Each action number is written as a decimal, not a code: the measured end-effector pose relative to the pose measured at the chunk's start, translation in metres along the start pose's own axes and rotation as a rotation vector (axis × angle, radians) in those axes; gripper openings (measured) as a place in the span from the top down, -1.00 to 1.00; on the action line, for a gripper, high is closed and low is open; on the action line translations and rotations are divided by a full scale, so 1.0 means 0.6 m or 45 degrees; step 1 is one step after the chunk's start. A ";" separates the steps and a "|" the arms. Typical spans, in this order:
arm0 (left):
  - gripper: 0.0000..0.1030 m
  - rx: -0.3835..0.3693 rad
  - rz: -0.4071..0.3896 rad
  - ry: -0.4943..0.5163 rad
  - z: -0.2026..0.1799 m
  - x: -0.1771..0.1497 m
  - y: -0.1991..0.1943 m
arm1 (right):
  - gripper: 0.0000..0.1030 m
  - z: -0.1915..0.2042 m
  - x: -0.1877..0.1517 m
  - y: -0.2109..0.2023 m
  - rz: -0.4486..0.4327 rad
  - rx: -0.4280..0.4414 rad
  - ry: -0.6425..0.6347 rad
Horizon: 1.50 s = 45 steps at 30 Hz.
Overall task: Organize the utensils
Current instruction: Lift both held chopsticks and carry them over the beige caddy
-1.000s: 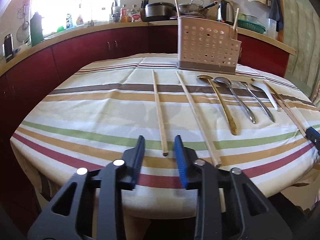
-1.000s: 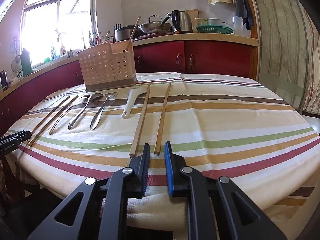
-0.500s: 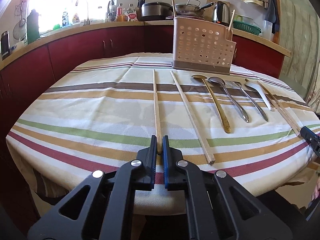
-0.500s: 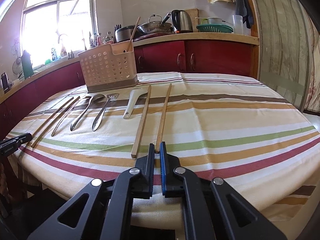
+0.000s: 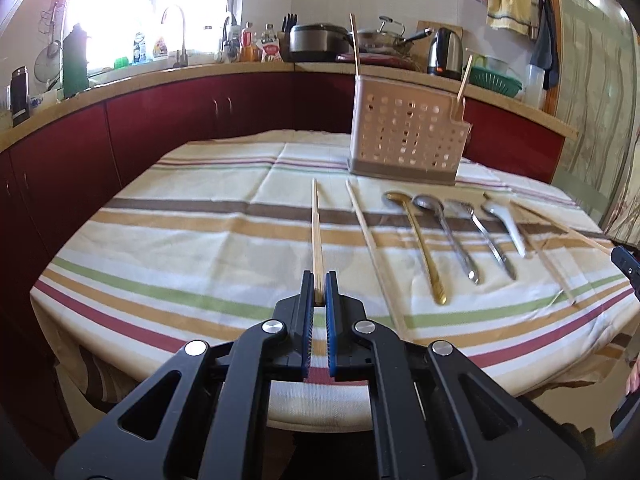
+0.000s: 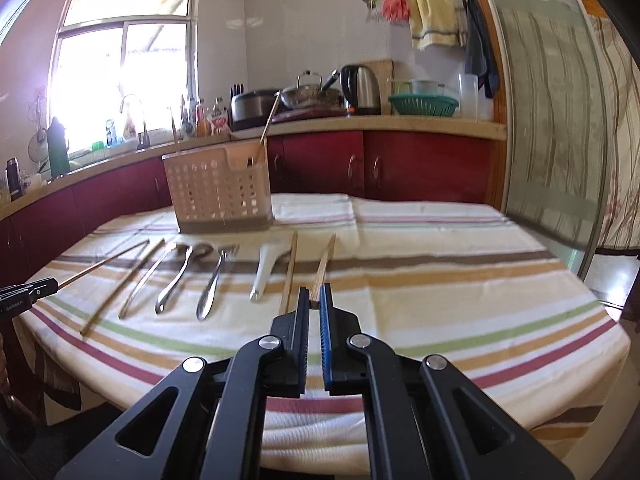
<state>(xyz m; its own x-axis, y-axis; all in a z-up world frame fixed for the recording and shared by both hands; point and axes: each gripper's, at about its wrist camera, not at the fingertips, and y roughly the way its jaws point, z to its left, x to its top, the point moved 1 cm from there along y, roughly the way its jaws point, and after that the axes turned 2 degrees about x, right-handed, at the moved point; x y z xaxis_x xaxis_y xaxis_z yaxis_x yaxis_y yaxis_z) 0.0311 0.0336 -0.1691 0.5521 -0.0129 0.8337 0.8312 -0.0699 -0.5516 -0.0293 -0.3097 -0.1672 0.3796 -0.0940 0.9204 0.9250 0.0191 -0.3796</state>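
My left gripper (image 5: 319, 288) is shut on the near end of a wooden chopstick (image 5: 317, 232) and holds it raised over the striped table. My right gripper (image 6: 314, 300) is shut on the near end of another wooden chopstick (image 6: 323, 266), also lifted. A beige perforated utensil basket (image 5: 406, 136) stands at the back of the table with two chopsticks upright in it; it also shows in the right wrist view (image 6: 220, 196). Between the grippers lie a loose chopstick (image 5: 370, 240), a gold spoon (image 5: 420, 248), a steel spoon (image 5: 452, 236), a fork (image 5: 490, 240) and a white spoon (image 5: 506, 224).
The round table has a striped cloth (image 5: 200, 240) whose edge hangs close to me. Two more chopsticks (image 6: 120, 284) lie at the left in the right wrist view. Red cabinets (image 5: 160, 120) and a cluttered counter ring the table behind.
Both grippers closed on the ends of their chopsticks and lifted them off the cloth. Both cameras rose and the view tilted upward.
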 end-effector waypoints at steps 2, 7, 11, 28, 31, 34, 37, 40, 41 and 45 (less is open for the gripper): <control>0.88 -0.002 -0.021 -0.005 0.002 0.010 -0.010 | 0.89 -0.001 0.010 -0.004 -0.015 -0.002 0.004; 0.88 -0.002 -0.101 -0.020 0.010 0.046 -0.043 | 0.89 -0.004 0.040 -0.016 -0.066 -0.001 0.016; 0.88 -0.003 -0.165 -0.027 0.014 0.078 -0.064 | 0.89 -0.002 0.068 -0.019 -0.109 0.006 0.012; 0.88 -0.069 -0.250 -0.029 0.017 0.235 -0.016 | 0.89 0.006 0.208 0.054 -0.204 0.067 -0.005; 0.88 -0.077 -0.257 -0.018 0.017 0.262 0.003 | 0.89 0.006 0.230 0.073 -0.199 0.081 0.003; 0.88 -0.086 -0.264 0.002 0.011 0.285 0.013 | 0.89 0.005 0.249 0.089 -0.191 0.089 0.006; 0.88 -0.097 -0.264 0.023 0.007 0.305 0.025 | 0.89 0.003 0.264 0.102 -0.181 0.093 0.011; 0.88 -0.106 -0.260 0.043 0.004 0.322 0.037 | 0.89 0.002 0.276 0.114 -0.170 0.091 0.005; 0.88 -0.114 -0.256 0.042 0.003 0.329 0.042 | 0.89 0.001 0.281 0.119 -0.163 0.095 0.010; 0.88 -0.126 -0.244 0.060 0.000 0.351 0.059 | 0.89 -0.003 0.293 0.131 -0.145 0.096 0.008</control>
<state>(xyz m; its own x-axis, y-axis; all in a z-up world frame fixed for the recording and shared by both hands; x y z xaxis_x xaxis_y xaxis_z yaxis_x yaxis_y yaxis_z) 0.1768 0.0282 -0.0129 0.3787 -0.0367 0.9248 0.9090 -0.1731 -0.3791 0.1101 -0.3265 -0.0355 0.2721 -0.1057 0.9564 0.9609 0.0826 -0.2642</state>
